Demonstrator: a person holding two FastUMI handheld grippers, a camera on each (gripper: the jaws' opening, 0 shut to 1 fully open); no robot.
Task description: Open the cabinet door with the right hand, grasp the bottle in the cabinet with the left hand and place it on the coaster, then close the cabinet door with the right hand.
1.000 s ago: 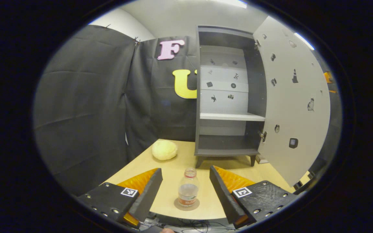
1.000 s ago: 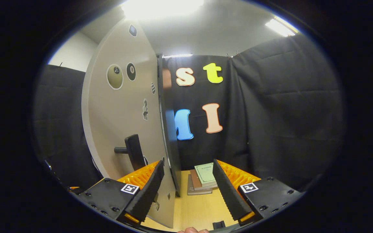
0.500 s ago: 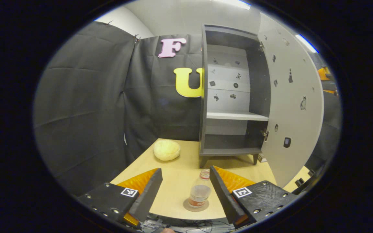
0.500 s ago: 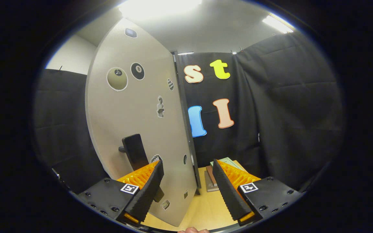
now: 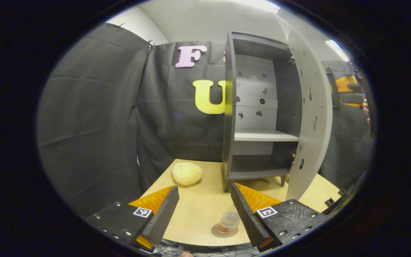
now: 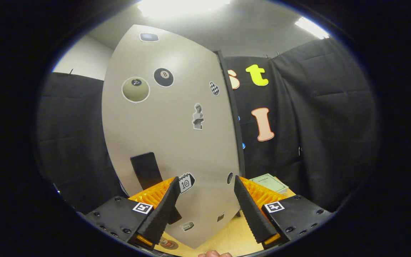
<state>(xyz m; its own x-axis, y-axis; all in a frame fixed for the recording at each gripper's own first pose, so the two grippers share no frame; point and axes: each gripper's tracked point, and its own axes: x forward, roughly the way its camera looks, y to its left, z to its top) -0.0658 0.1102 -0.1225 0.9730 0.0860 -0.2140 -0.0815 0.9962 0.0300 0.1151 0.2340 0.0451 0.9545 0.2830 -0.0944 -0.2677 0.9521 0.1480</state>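
Cabinet: stands on the tabletop, shelves bare.
Door: part-open; a stiff, light panel that should swing freely on its hinges. Push the flat face near the handle, or hook the handle.
Bottle: upright on the coaster at the near tabletop edge; light, clear plastic, easily tipped.
Right tool: wide open, empty, fingers facing the door's outer face; contact unclear.
Left tool: wide open, empty, bottle beside its right finger.

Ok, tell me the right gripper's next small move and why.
Probably push the cabinet door further toward shut. The bottle already stands on the coaster, the left gripper is open and free of it, the door is partly open, and the open right gripper faces its outer side.
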